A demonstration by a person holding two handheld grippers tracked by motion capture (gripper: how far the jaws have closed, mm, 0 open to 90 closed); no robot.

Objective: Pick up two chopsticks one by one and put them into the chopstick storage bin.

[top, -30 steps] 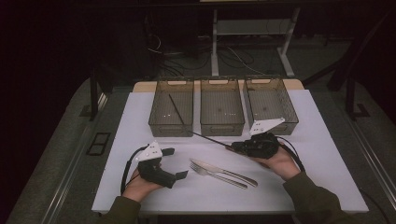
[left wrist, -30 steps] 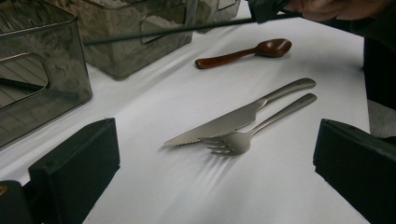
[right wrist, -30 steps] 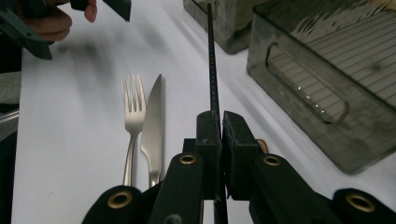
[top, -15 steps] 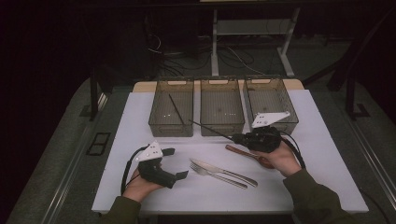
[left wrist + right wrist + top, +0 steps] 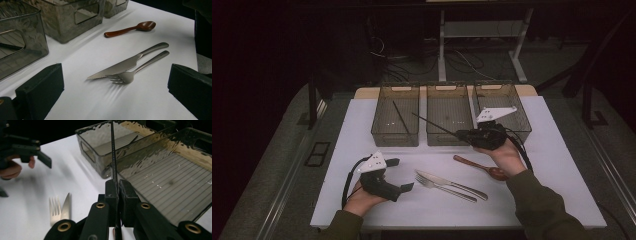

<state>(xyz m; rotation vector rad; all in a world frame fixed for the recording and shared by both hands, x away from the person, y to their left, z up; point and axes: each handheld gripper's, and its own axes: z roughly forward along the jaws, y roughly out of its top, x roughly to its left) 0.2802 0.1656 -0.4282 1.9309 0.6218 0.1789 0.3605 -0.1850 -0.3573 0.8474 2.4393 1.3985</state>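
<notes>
My right gripper (image 5: 460, 134) is shut on a thin black chopstick (image 5: 434, 123), held above the table in front of the middle bin (image 5: 445, 139). The stick points left and away, toward the left bin (image 5: 394, 138), where another black chopstick (image 5: 401, 117) lies. In the right gripper view the jaws (image 5: 118, 187) pinch the chopstick (image 5: 113, 152) near its end. My left gripper (image 5: 402, 174) rests on the table at the near left, open, with nothing between its jaws (image 5: 115, 75). A knife (image 5: 120, 66), a fork (image 5: 135, 72) and a wooden spoon (image 5: 130, 28) lie ahead of it.
Three clear bins stand in a row at the back of the white table; the right bin (image 5: 518, 131) looks empty. The knife (image 5: 452, 182) and fork (image 5: 444, 186) lie side by side at the centre front, the spoon (image 5: 479, 166) beside the right hand.
My right gripper has risen and moved toward the bins with the chopstick, uncovering the wooden spoon beneath the hand. The left gripper has stayed where it was.
</notes>
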